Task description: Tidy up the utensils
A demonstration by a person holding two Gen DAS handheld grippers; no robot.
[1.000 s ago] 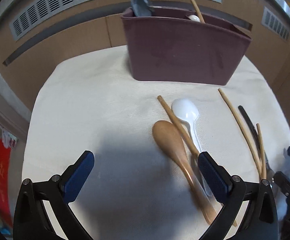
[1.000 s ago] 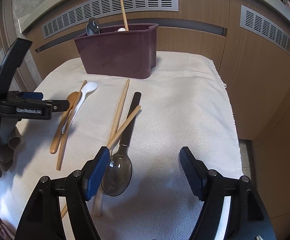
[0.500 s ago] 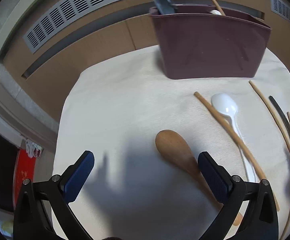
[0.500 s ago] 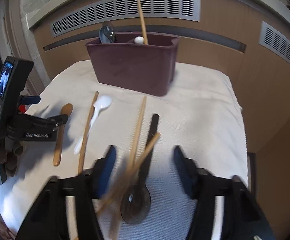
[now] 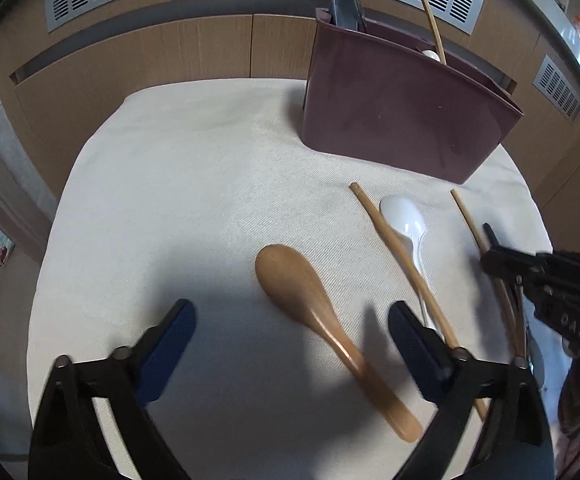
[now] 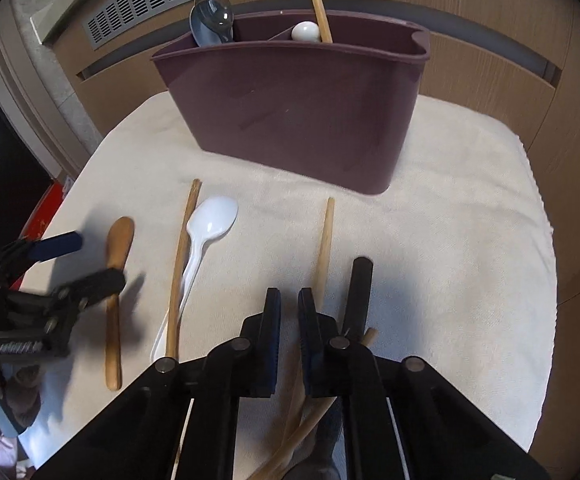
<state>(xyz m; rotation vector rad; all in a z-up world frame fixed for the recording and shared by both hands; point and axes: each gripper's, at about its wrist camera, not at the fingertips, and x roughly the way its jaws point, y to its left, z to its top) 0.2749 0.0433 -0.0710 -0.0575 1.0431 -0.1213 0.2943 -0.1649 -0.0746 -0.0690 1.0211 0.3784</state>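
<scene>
wooden spoon (image 5: 314, 308): smooth brown, flat on the cloth (image 5: 194, 208), between the fingers of the left gripper (image 5: 286, 336), jaws spread, just closing, not touching | right gripper (image 6: 289, 320): jaws pressed together, nothing seen between | chopsticks (image 6: 324, 240) beside it, lower ends hidden | holder (image 6: 298, 108): contents mostly hidden

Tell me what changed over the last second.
The right gripper moved forward over a chopstick and its fingers have just been closing, now shut; whether they pinch it is unclear. The left gripper narrowed slightly, open around the wooden spoon. Utensils on the cloth and the maroon holder stayed put.
</scene>
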